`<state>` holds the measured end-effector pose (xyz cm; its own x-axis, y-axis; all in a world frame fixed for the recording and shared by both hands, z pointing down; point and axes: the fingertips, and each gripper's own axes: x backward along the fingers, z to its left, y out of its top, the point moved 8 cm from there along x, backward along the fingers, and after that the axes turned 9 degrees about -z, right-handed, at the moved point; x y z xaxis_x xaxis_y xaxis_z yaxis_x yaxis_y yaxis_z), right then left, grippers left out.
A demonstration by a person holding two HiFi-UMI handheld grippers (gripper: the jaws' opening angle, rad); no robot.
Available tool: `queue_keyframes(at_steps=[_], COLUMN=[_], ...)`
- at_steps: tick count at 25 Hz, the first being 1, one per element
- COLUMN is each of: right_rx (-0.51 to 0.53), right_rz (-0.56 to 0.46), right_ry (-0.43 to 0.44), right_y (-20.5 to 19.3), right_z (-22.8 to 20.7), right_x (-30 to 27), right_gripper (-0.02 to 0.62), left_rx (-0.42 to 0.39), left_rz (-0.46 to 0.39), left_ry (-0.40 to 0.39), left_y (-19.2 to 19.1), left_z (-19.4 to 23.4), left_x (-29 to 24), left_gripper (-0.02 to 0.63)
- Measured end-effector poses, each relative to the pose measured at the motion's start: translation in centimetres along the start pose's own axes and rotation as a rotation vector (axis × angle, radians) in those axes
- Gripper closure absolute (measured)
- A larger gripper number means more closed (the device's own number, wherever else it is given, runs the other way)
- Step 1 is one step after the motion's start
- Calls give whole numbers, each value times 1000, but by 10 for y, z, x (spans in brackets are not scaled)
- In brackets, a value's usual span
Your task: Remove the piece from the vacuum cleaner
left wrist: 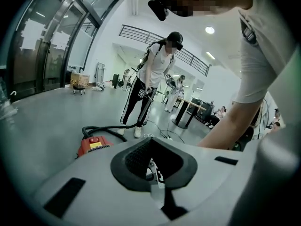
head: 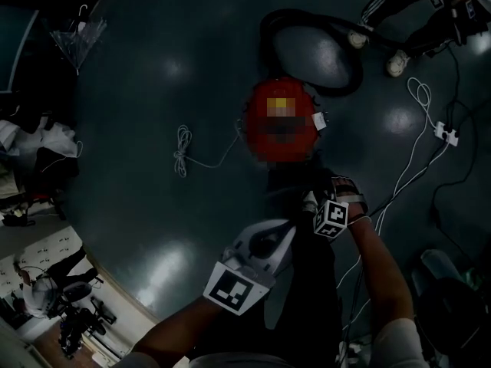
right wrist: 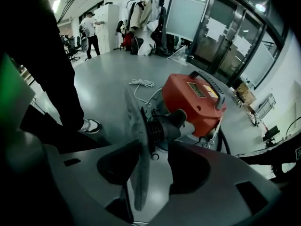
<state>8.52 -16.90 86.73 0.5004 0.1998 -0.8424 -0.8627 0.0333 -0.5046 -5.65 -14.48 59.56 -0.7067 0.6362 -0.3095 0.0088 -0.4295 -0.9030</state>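
Bare floor (head: 138,90) lay open left of the red vacuum cleaner (head: 282,121) save for a coiled white cord (head: 182,153), while its black hose (head: 267,31) looped behind it, a white plug strip (head: 446,134) with trailing cables cluttered the right, and a standing person's shoes (head: 397,64) blocked the far side.

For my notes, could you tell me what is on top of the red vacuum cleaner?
A grey handle and a label top the vacuum cleaner; the black ribbed piece covers its near end.
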Motion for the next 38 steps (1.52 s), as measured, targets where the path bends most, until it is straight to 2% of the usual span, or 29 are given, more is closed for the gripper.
queue_keyframes(at_steps=[4,9,12,17,21,27,38], right_rx=[119,201,255,277,238,131,-113], right_rz=[39,50,58,68,51,25,-97], right_ry=[59,33,77,149,143,121,36], right_y=[-6,-5,-5,-6,0,28,172], right_z=[9,13,21,44,50,48,48], right_x=[-19,-22,-18,-11,-2,41,260], right_gripper=[427,518,547,556,556,557,555], left_rx=[18,30,39,47,67,24,-16], left_rz=[3,14,13,20,14,7,-13], left_ry=[13,17,22,21,38,17,-51], left_y=[-9,-18,-21,-20,-22,-3,107], left_z=[8,13,14,10,6,-8,-73], left_x=[0,3,5,12,19,30,114], left_gripper=[600,600,599,600,599,600,600])
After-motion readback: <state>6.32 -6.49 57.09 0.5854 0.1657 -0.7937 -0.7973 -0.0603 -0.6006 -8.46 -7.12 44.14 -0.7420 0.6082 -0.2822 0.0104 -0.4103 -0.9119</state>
